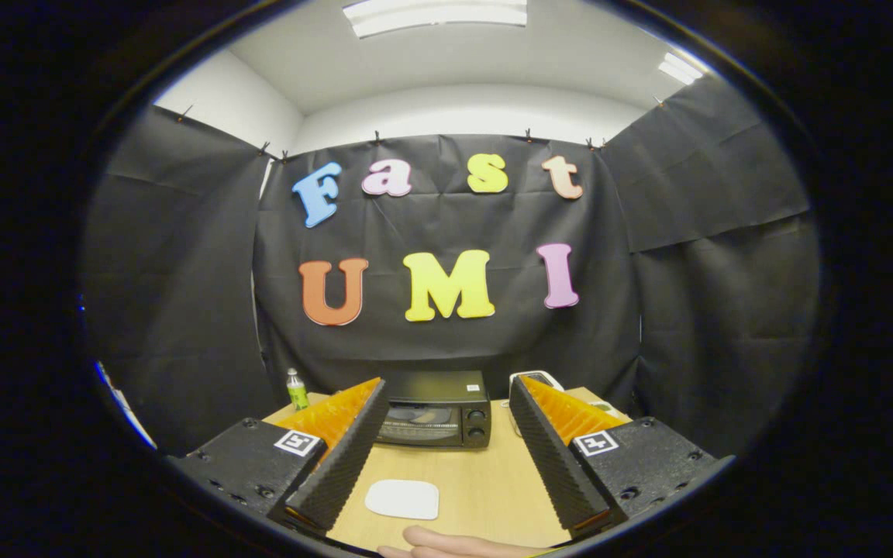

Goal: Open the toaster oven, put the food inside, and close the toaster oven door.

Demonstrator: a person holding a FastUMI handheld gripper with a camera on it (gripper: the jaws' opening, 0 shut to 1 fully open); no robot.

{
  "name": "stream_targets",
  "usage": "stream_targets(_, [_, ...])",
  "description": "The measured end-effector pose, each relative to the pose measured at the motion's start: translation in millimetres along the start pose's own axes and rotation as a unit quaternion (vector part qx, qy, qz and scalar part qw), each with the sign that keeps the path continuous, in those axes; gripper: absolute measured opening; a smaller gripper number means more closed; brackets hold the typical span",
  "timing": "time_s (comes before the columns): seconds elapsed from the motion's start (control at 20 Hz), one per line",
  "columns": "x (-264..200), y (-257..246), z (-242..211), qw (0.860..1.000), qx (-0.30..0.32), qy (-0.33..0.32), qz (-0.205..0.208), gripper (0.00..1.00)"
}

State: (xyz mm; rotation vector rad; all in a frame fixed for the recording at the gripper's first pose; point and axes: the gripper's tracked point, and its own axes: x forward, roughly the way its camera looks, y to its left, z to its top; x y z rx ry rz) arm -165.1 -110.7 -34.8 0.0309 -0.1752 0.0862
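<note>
Black cloth walls box us in on three sides, with a pale wooden desk (477, 480) taking up the floor of the booth in front of us. At the far end of that desk, right against the back cloth, sits the toaster oven (435, 408), and its door is shut, glass front facing us, knobs down its right side. We can make out some shape behind the glass but honestly can't tell whether that's food or just the rack.

That's the catch with judging progress: a shut door fits both the oven waiting to be opened and the whole job wrapped up with the food already in. We can't pick between them from this.

Closer to us, between the fingers, there's a flat white plate (402, 498) lying on the desk, and nothing sits on it as far as we can see. A hand (462, 545) rests at the near edge of the desk just below it. A small green bottle (296, 389) stands off to the oven's left and a white device (536, 380) to its right.

Our gripper (442, 457) hangs well back from the oven, fingers spread wide and gripping nothing.
</note>
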Motion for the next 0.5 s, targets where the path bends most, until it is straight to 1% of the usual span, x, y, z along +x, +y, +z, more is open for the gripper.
stream_targets(0.5, [-2.5, 3.7, -6.7, 1.000, 0.003, 0.008, 0.017, 1.00])
